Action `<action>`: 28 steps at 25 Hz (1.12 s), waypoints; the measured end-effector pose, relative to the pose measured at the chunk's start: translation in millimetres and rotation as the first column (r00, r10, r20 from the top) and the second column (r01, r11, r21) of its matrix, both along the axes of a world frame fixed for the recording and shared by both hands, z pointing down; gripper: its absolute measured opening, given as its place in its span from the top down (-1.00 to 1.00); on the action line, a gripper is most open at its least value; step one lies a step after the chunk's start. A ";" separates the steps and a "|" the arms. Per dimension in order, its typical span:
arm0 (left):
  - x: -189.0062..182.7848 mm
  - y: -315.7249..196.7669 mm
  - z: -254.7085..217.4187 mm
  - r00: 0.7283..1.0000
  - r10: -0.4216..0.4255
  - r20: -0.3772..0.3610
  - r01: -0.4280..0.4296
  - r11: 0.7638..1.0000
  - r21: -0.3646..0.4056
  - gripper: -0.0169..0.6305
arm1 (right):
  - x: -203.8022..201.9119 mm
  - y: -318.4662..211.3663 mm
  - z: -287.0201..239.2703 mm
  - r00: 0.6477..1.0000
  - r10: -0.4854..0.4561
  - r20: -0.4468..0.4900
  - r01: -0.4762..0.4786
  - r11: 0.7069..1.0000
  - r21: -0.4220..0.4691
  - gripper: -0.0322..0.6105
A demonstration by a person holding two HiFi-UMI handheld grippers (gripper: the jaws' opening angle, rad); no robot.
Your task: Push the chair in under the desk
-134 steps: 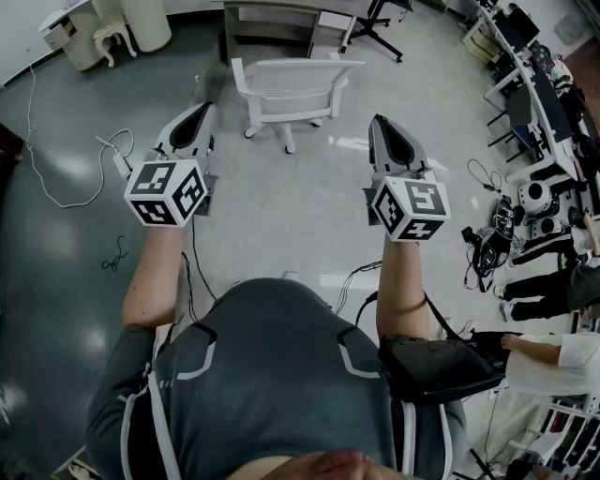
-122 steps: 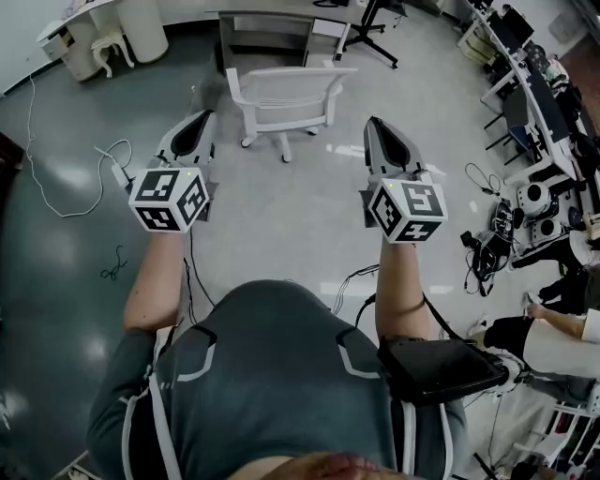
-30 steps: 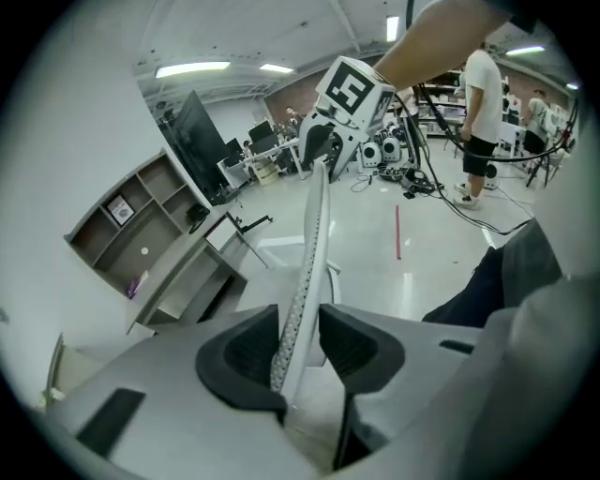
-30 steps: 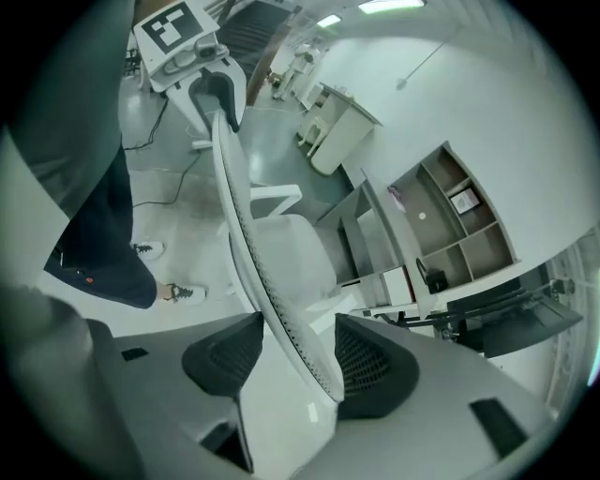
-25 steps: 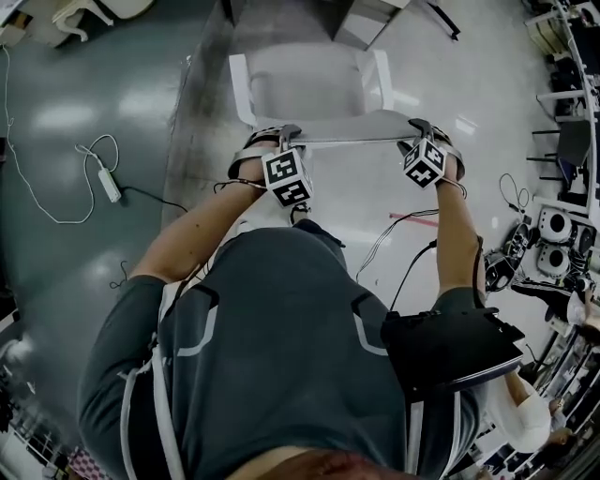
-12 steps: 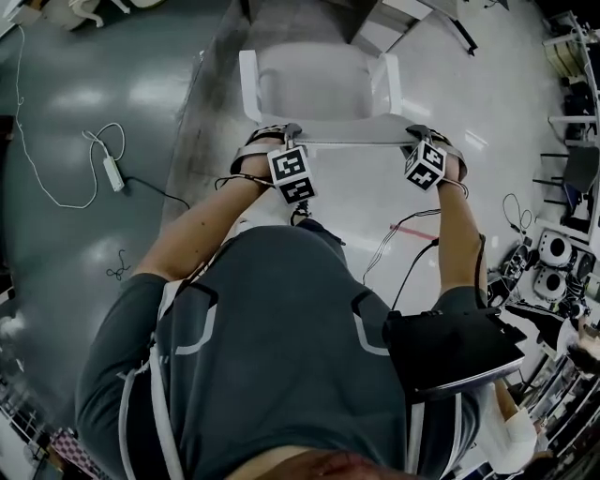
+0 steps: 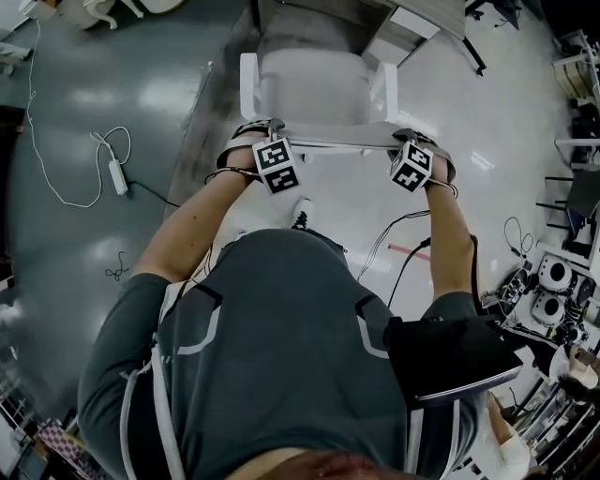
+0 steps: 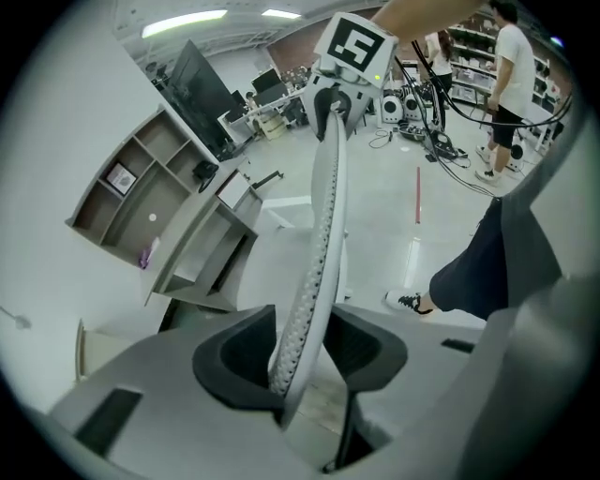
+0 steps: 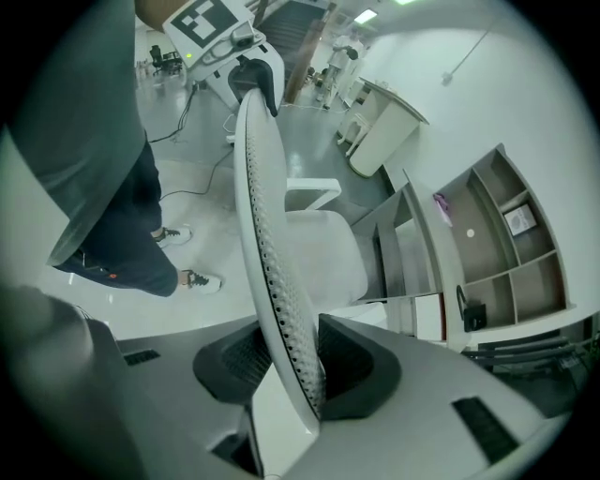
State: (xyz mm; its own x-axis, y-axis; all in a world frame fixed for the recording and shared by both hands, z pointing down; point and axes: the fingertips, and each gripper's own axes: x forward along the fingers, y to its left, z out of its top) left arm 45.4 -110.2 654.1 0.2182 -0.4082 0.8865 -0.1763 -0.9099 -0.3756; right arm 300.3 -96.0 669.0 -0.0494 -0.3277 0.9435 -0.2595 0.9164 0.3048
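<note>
The white chair [image 7: 314,80] stands at the top centre of the head view, its seat facing the grey desk [image 7: 323,17]. My left gripper [image 7: 255,133] is shut on the left end of the chair's backrest top edge [image 7: 337,137]. The perforated backrest [image 8: 319,234] runs between its dark pads [image 8: 234,354], and these jaws have just been opening slightly with the backrest still touching them. My right gripper [image 7: 424,142] is shut on the right end. Its jaws have just been closing onto the backrest [image 9: 267,234], which sits between its pads [image 9: 352,366].
An open shelf unit [image 8: 127,192] stands against the wall beside the desk [image 8: 202,258]. A power strip with a white cable [image 7: 116,175] lies on the floor to the left. Loose cables and equipment [image 7: 548,286] crowd the right. Another person [image 8: 511,66] stands far behind.
Since the earliest frames I have come up to the chair and both grippers have gripped its backrest. In the last second the chair and both grippers have moved toward the desk.
</note>
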 end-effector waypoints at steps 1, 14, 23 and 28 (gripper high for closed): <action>-2.8 -5.7 0.0 1.000 -0.012 0.007 0.012 1.000 -0.010 0.45 | -2.7 -4.7 -0.7 1.000 -0.009 0.010 0.009 1.000 0.004 0.44; 2.1 -49.2 7.0 0.994 -0.099 0.047 0.101 0.993 -0.058 0.42 | 6.0 -61.1 2.1 0.997 -0.066 0.040 0.064 0.996 0.066 0.41; -28.7 -108.1 16.9 0.987 -0.119 0.109 0.126 0.990 -0.065 0.39 | -23.9 -99.3 3.8 0.997 -0.047 0.057 0.041 0.994 0.101 0.42; -48.8 -149.2 9.9 0.990 -0.091 0.103 0.099 0.992 -0.073 0.39 | -42.9 -139.5 -1.9 0.999 -0.013 0.043 0.008 0.995 0.100 0.42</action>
State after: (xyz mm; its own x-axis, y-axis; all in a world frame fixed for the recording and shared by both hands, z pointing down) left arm -3.4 -259.4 663.9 0.0907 -0.3516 0.9317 -0.2284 -0.9180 -0.3242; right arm 257.4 -235.5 667.1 -0.0932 -0.4196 0.9029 -0.2649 0.8846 0.3838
